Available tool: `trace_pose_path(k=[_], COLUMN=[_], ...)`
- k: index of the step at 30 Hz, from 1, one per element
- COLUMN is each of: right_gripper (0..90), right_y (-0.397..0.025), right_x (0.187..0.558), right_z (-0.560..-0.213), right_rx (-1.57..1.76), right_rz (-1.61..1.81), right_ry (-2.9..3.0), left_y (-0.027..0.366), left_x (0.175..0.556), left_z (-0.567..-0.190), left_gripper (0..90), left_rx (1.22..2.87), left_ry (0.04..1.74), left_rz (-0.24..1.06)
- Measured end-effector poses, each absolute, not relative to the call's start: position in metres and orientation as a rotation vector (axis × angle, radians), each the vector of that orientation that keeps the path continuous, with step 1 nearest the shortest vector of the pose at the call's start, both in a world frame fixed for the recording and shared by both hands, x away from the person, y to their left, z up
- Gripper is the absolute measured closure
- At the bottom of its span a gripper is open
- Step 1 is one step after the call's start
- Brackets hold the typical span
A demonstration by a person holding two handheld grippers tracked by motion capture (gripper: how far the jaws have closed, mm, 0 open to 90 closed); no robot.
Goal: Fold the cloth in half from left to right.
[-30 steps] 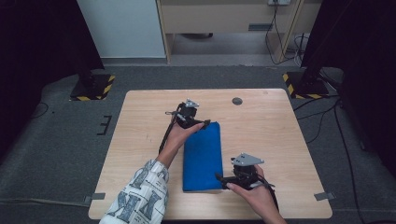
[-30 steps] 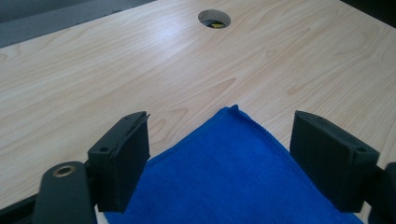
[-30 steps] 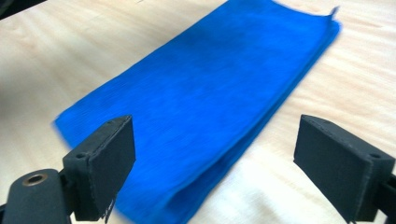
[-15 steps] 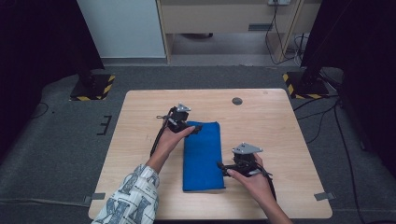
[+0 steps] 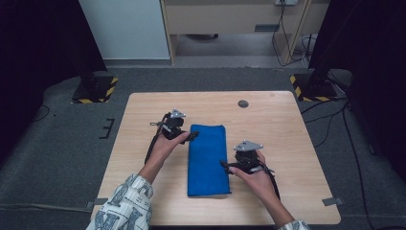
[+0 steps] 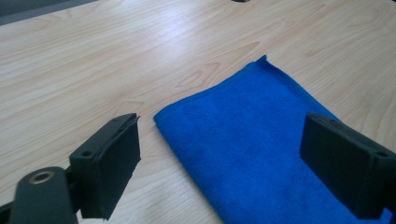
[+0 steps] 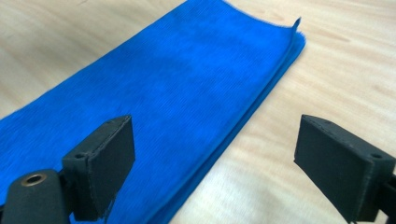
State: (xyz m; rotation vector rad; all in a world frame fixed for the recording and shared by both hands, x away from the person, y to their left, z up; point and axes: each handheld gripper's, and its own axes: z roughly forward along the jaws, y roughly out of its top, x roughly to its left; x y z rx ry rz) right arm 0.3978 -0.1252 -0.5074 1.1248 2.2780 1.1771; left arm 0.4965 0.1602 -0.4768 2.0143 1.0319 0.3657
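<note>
Both sets of fingers are spread wide with nothing between them. The left gripper (image 5: 187, 137) sits at the far left corner of the cloth (image 5: 207, 159), one finger (image 6: 108, 164) over bare desk (image 5: 143, 139) and the other over the blue fabric. The right gripper (image 5: 226, 165) is at the cloth's right edge, about midway along, its fingers (image 7: 100, 163) straddling that folded edge. The cloth is folded into a long strip lying flat in the middle of the desk, running near to far. There's a small dark disc (image 5: 243, 103) on the far side, well apart from it all.
</note>
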Motion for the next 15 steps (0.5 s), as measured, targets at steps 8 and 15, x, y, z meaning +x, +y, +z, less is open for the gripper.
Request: trace_pose_path(k=[8,15], right_gripper=[14.8,16.0], right_y=[-0.118,-0.116], right_x=[0.425,0.436], right_z=[-0.496,-0.487], right_rx=[1.112,1.09], right_rz=[1.157,1.146], right_ry=[2.279,2.267], left_y=[0.179,0.184], left_x=[0.491,0.487], left_z=[-0.479,-0.477], left_gripper=[10.5,10.3], left_rx=[2.0,1.993], left_ry=[1.052,1.054], left_rz=[0.368,0.385])
